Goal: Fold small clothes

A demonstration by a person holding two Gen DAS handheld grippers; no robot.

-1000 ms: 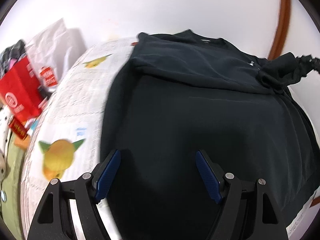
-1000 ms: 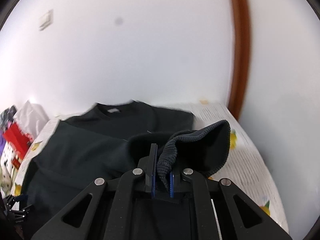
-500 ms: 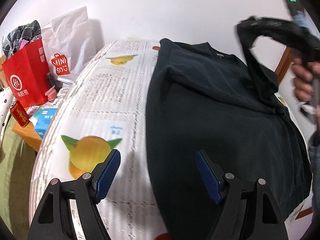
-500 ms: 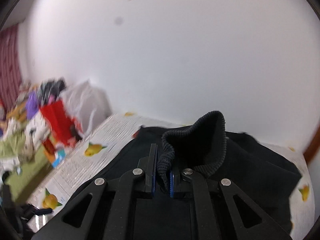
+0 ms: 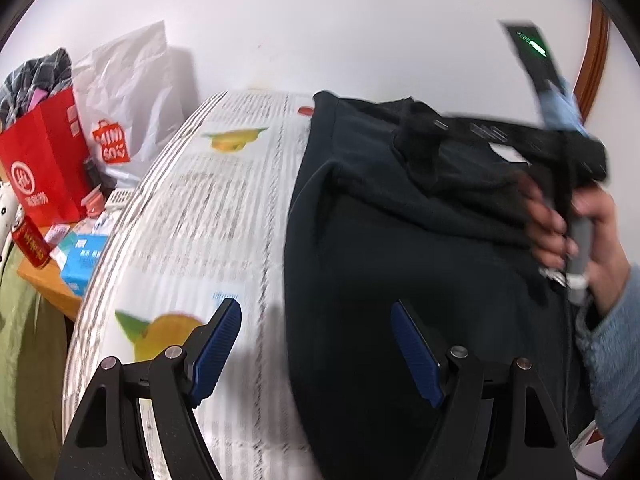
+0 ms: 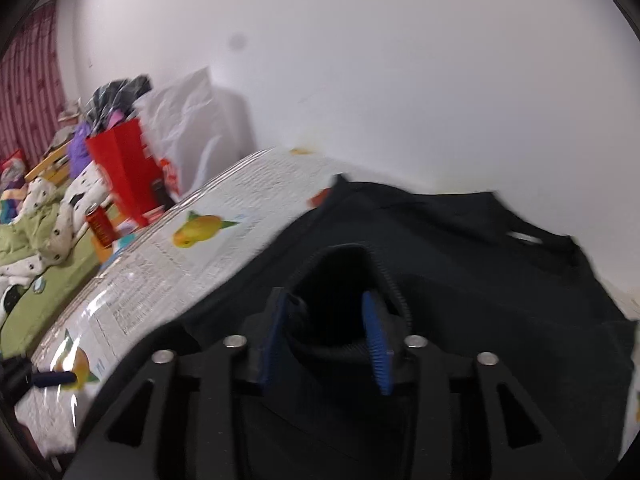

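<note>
A black sweater (image 5: 400, 248) lies spread on a table covered with a fruit-print cloth (image 5: 208, 216). My left gripper (image 5: 316, 344) is open and empty, low over the sweater's left edge near the front. My right gripper (image 6: 326, 336) has its jaws apart, with the sweater's ribbed cuff (image 6: 344, 264) loose between them, over the middle of the sweater (image 6: 480, 280). In the left wrist view the right gripper (image 5: 424, 128) is held by a hand (image 5: 576, 224) at the right and reaches over the folded sleeve (image 5: 448, 184).
A red paper bag (image 5: 44, 168) and a white plastic bag (image 5: 128, 100) stand left of the table against the wall. A red can (image 5: 32, 244) and small boxes (image 5: 84, 260) sit on a low wooden stand. Green bedding (image 6: 36, 240) lies further left.
My right gripper carried the cuff leftward over the sweater and has opened its jaws, so the cuff is loose. My left gripper shifted toward the sweater's left edge and stayed open.
</note>
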